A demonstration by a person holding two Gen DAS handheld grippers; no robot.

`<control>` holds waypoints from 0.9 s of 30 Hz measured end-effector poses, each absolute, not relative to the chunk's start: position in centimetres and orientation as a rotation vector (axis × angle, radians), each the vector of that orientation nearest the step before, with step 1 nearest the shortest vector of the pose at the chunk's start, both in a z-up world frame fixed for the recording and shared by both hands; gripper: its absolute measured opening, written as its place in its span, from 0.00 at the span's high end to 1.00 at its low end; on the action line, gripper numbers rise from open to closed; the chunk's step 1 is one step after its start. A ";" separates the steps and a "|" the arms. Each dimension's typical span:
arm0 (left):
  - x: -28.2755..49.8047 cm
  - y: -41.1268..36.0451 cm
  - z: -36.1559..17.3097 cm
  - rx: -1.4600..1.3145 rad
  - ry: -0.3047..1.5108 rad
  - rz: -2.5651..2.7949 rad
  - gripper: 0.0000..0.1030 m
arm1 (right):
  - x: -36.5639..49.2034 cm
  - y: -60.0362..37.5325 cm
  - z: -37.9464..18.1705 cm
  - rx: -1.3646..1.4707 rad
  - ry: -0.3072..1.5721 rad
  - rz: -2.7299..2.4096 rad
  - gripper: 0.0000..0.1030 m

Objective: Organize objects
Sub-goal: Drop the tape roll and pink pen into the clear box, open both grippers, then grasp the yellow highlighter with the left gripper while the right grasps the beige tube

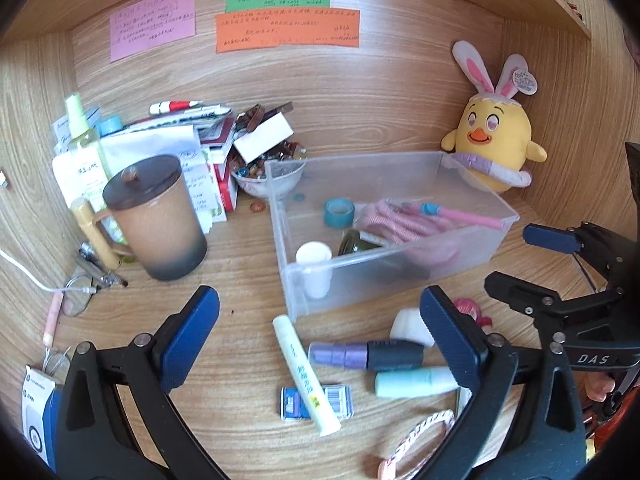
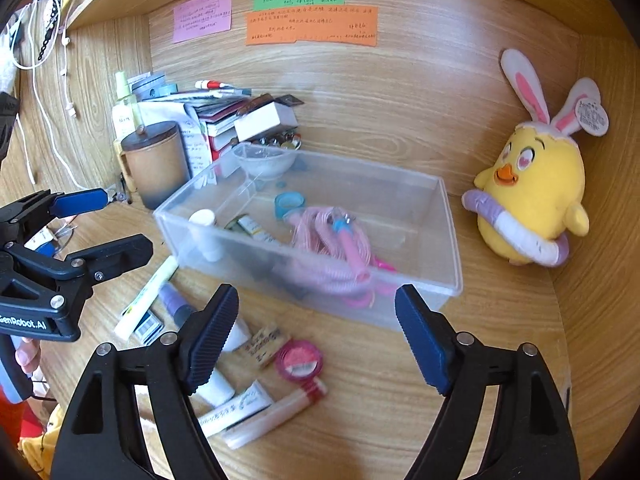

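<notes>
The clear plastic bin (image 1: 384,240) sits on the wooden desk (image 1: 240,248) in an alcove walled on three sides, with a shelf edge overhead; its far right corner touches the yellow chick plush (image 2: 532,204), and its far left corner stands just beside a small bowl of beads (image 1: 264,178). Open desk lies in front of the bin's near wall and between the bin and the brown lidded mug (image 1: 156,216) to its left. The left gripper (image 1: 320,340) hangs over the near clutter with its jaws spread wide and nothing between the pads; the right gripper (image 2: 316,336) is likewise parted and empty, hovering before the bin's near wall. No earlier view is given here. Inside the bin lie one teal tape roll (image 2: 289,203), one white bottle (image 1: 314,268), one dark jar (image 1: 354,242) and one pink coiled skipping rope (image 2: 340,252). In front of the bin I count one pale yellow tube (image 1: 306,372), one purple and dark marker (image 1: 366,354), one mint bottle (image 1: 414,382), one small barcoded box (image 1: 318,402) and one pink tape roll (image 2: 299,360). Three paper notes hang on the back wall: one pink (image 1: 152,22), one green (image 1: 278,0), one orange (image 1: 287,30).
</notes>
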State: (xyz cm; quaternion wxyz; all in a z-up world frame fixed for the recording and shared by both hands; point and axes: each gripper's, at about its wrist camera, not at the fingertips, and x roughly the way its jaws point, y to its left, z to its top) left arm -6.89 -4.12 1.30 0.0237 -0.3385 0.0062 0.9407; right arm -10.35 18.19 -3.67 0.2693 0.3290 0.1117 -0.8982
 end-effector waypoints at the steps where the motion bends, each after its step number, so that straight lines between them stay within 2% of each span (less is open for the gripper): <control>1: -6.6 -4.3 1.0 -1.060 0.020 2.914 0.01 | -10.2 18.3 -3.9 0.897 0.291 -2.416 0.24; 6: -5.4 -5.0 -0.6 -1.124 -0.006 2.902 0.01 | -9.6 18.5 -6.1 1.005 0.241 -2.359 0.23; 18: -3.0 -6.8 -4.6 -1.287 -0.052 2.866 0.01 | -8.0 18.0 -10.0 1.153 0.250 -2.286 0.23; 27: -2.2 -7.0 -5.8 -1.331 -0.035 2.841 0.01 | -7.2 18.0 -10.7 1.173 0.296 -2.286 0.24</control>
